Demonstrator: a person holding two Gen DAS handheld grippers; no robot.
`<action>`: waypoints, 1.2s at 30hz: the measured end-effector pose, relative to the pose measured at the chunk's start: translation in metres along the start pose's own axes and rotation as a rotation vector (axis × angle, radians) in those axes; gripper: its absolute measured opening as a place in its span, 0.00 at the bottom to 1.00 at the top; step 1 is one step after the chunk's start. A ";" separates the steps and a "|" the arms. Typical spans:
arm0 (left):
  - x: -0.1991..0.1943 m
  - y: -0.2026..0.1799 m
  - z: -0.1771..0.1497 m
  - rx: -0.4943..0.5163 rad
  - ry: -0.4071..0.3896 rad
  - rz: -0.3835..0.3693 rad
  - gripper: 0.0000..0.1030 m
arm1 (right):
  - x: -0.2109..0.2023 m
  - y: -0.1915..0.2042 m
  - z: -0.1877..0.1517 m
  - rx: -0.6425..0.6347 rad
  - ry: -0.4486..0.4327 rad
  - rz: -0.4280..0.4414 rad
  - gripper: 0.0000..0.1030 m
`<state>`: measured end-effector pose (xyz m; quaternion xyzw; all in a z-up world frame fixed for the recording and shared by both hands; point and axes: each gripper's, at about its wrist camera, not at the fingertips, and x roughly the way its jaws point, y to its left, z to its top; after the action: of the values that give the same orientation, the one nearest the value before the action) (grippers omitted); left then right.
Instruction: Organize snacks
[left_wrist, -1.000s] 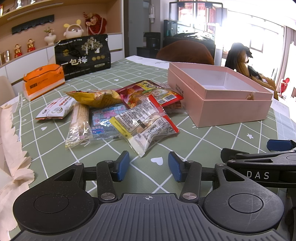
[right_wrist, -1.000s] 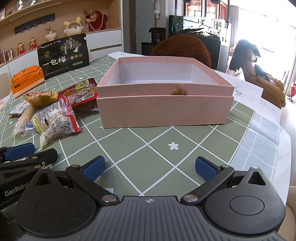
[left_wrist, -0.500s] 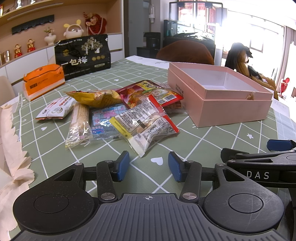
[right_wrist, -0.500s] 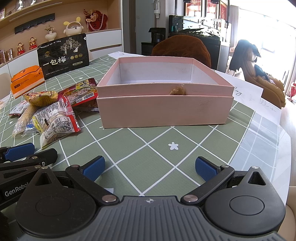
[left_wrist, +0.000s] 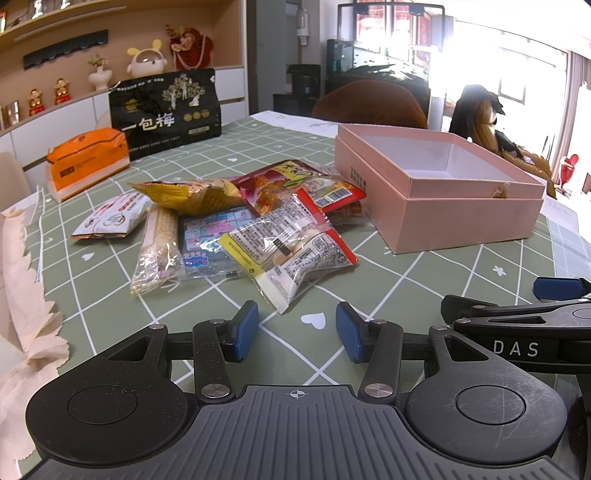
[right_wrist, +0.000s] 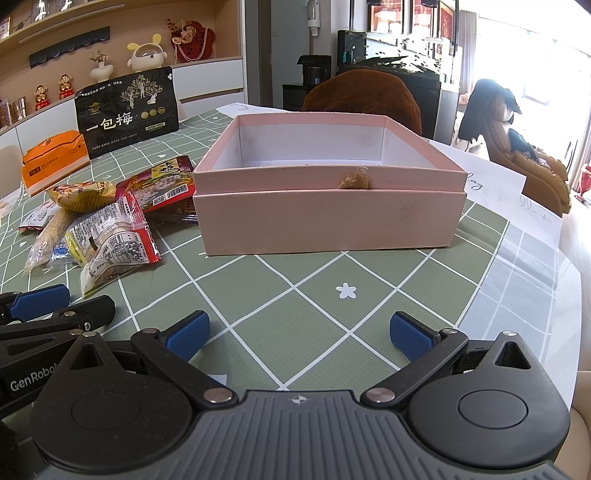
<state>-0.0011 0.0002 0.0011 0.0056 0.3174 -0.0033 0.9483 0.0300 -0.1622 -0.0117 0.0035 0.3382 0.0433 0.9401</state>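
A pile of snack packets lies on the green checked tablecloth: a clear and red packet nearest, a red bag, a yellow bag, a long cracker stick pack, a blue packet and a white packet. An open, empty pink box stands to their right; it also shows in the right wrist view. My left gripper is open and empty just short of the clear and red packet. My right gripper is open and empty in front of the box.
An orange carton and a black bag with Chinese writing stand at the far left of the table. White paper lies at the left edge, more paper past the box. A brown chair back is behind the table.
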 end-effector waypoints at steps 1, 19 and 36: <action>0.000 0.000 0.000 0.000 0.000 0.000 0.51 | 0.000 0.000 0.000 -0.001 0.000 0.001 1.00; -0.016 0.028 0.030 -0.133 0.101 -0.091 0.50 | 0.000 -0.003 0.017 -0.041 0.144 0.055 1.00; 0.099 0.228 0.119 -0.476 0.155 0.210 0.49 | 0.003 0.005 0.037 -0.150 0.325 0.155 0.92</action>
<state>0.1518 0.2259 0.0382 -0.1844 0.3784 0.1700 0.8910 0.0550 -0.1558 0.0153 -0.0477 0.4801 0.1405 0.8646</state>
